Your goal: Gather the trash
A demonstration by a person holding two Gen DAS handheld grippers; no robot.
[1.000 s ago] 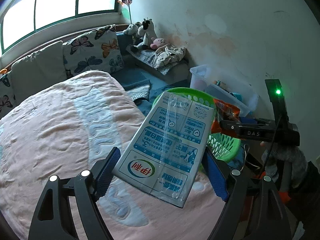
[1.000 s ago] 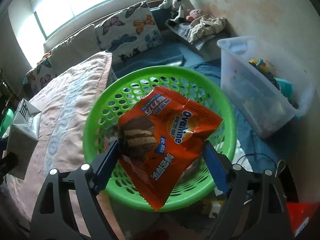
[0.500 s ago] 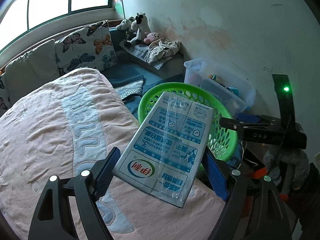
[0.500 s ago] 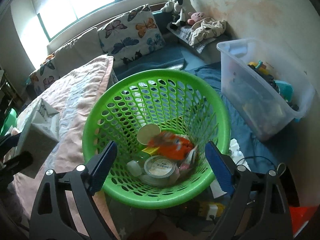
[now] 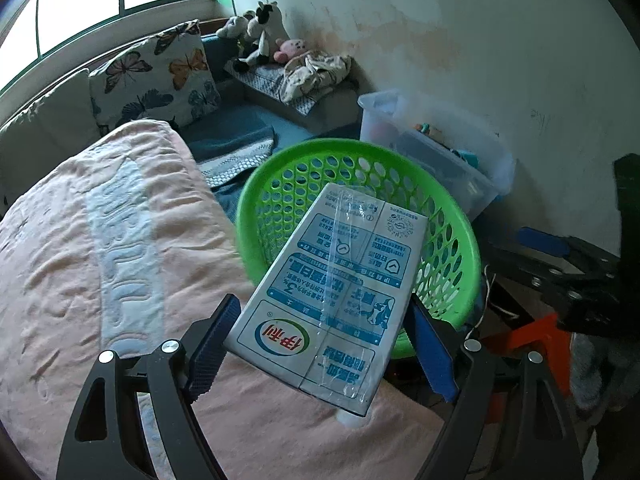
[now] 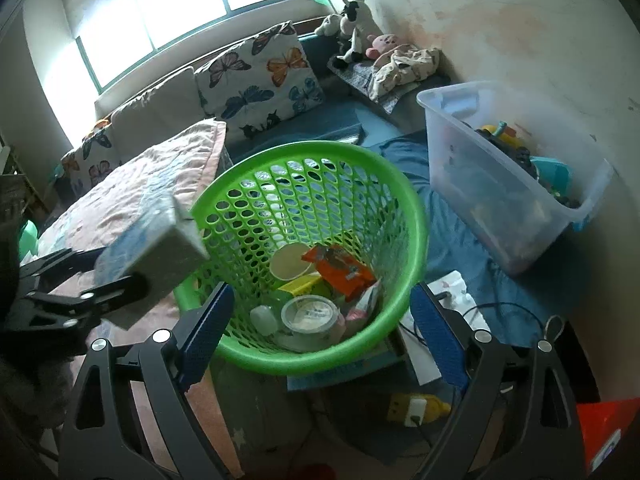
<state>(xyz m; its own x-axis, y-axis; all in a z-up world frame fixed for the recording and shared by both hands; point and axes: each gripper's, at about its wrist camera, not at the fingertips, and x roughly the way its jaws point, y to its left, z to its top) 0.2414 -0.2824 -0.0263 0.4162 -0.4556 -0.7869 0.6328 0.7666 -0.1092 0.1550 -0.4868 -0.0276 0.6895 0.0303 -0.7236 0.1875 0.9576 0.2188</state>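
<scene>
My left gripper [image 5: 320,340] is shut on a white and blue milk carton [image 5: 332,292] and holds it over the near rim of the green basket [image 5: 272,184]. The carton also shows in the right wrist view [image 6: 152,248], at the basket's left rim. My right gripper [image 6: 316,328] is open and empty, just in front of the green basket [image 6: 412,216]. In the basket lie an orange snack wrapper [image 6: 340,272], a round lid [image 6: 308,312], a paper cup [image 6: 292,260] and other small trash.
A bed with a pink quilt [image 5: 100,240] lies left of the basket. A clear storage bin [image 6: 508,184] with toys stands at the right by the wall. Butterfly pillows [image 6: 260,80] and stuffed toys [image 6: 352,28] are at the back. Cables and a power strip [image 6: 416,408] lie on the floor.
My right gripper opened and the orange wrapper dropped into the basket. My left gripper moved the carton toward and over the basket's rim.
</scene>
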